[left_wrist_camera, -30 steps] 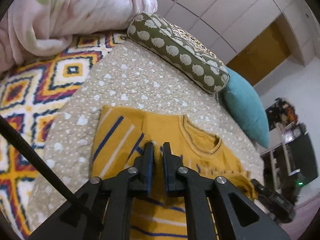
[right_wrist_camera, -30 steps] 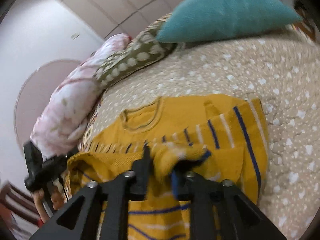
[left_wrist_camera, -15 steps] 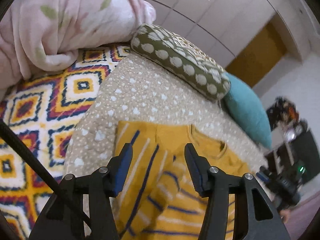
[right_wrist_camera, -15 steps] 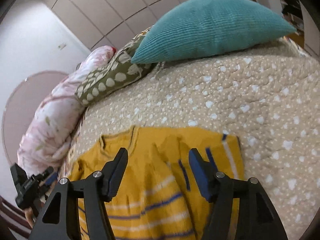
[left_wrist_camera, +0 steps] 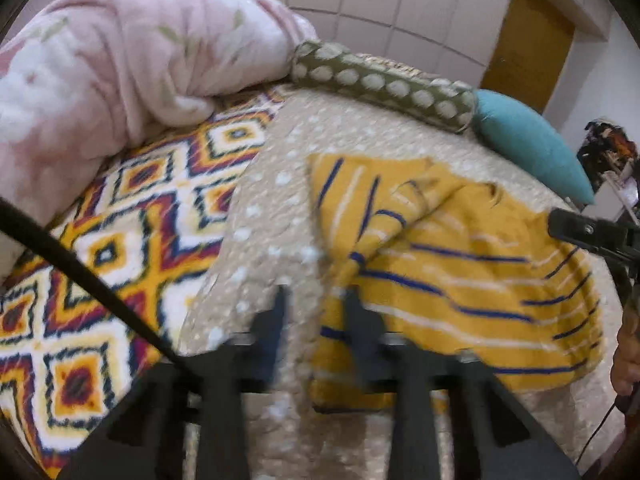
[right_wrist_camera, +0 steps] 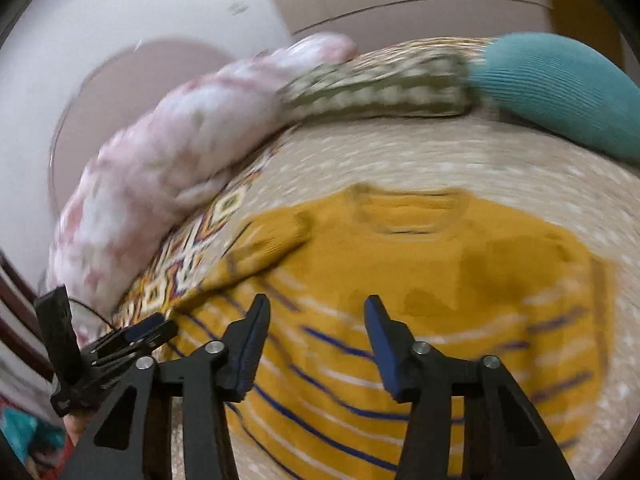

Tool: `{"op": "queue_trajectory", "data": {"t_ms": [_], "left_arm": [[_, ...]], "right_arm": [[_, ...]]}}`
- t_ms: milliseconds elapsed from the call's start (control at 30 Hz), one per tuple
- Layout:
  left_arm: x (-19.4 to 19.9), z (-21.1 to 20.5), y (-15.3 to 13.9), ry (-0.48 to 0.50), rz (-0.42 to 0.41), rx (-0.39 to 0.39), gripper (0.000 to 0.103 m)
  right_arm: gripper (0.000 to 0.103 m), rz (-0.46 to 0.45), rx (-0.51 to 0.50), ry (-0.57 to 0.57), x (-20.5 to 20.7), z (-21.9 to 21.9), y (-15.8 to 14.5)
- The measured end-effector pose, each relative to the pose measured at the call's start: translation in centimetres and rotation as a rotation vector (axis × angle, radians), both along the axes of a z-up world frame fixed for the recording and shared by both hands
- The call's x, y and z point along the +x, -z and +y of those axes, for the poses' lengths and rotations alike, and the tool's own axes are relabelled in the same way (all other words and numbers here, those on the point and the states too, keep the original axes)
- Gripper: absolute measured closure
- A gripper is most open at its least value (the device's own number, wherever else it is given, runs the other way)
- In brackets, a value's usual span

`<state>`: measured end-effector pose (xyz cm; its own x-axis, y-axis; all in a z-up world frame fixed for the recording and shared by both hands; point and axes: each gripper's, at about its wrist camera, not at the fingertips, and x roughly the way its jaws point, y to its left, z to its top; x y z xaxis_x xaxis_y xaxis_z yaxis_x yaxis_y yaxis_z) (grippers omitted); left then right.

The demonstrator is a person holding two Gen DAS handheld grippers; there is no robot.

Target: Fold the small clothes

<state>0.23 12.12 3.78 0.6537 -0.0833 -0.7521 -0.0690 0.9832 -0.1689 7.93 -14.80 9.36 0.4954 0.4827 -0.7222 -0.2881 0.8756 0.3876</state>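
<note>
At the bottom of the left wrist view the left gripper stands with its jaws parted and nothing between them, though motion blur softens the fingertips; its right finger overlaps the near left edge of the yellow striped sweater, while its left finger sits over the dotted beige quilt. At the bottom of the right wrist view the right gripper is spread wide and also empty, hovering over the striped lower body of the sweater. The garment lies flat on the quilt, filling the lower centre and right of both views, with its neckline pointing away toward the far pillows and its hem nearest the grippers, so its long axis seems to run from near to far. In the left view a sleeve lies folded diagonally across the chest, running from lower left to upper right. The right gripper is centred over the body; the left sits at the garment's left side, so either could plausibly take the hem for a fold toward the collar. Beyond lie a patterned blanket at left, then a pink comforter, an olive bolster and a teal cushion in the upper part of the frame.
</note>
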Motion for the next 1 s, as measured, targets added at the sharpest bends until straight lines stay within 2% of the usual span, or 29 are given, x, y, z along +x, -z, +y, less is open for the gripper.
{"op": "queue_trajectory", "data": {"t_ms": [133, 200, 267, 367, 567, 633, 767, 867, 933, 1000], "left_arm": [[-0.5, 0.6, 1.9, -0.004, -0.025, -0.020, 0.083], [-0.6, 0.8, 2.6, -0.002, -0.026, -0.036, 0.083], [-0.8, 1.5, 2.8, 0.004, -0.030, -0.088, 0.083], [-0.3, 2.2, 3.4, 0.018, -0.018, -0.159, 0.083], [-0.3, 3.6, 3.8, 0.043, -0.020, -0.284, 0.083], [-0.5, 4.1, 3.8, 0.046, -0.022, -0.322, 0.081], [-0.4, 5.3, 3.8, 0.029, -0.008, -0.405, 0.076], [-0.6, 5.9, 4.0, 0.023, 0.020, -0.460, 0.076], [-0.6, 5.6, 3.9, 0.071, 0.040, -0.489, 0.076], [-0.5, 4.4, 3.7, 0.143, 0.065, -0.472, 0.076]], "right_arm": [[0.059, 0.043, -0.101, -0.102, 2.0, 7.3, 2.5], [0.062, 0.044, -0.208, -0.141, 3.2, 11.0, 4.2], [0.063, 0.018, -0.321, -0.178, 4.3, 14.4, 5.3], [0.063, -0.025, -0.401, -0.186, 6.5, 17.8, 5.7], [0.061, 0.021, -0.506, -0.160, 11.7, 22.6, 7.5], [0.060, 0.022, -0.507, -0.153, 12.1, 23.1, 6.8], [0.059, 0.010, -0.429, -0.121, 11.2, 21.4, 3.3], [0.049, -0.025, -0.380, -0.084, 8.8, 17.9, -0.1], [0.045, -0.041, -0.367, -0.060, 6.8, 15.2, -1.6], [0.045, -0.042, -0.357, -0.033, 4.4, 11.8, -2.6]]}}
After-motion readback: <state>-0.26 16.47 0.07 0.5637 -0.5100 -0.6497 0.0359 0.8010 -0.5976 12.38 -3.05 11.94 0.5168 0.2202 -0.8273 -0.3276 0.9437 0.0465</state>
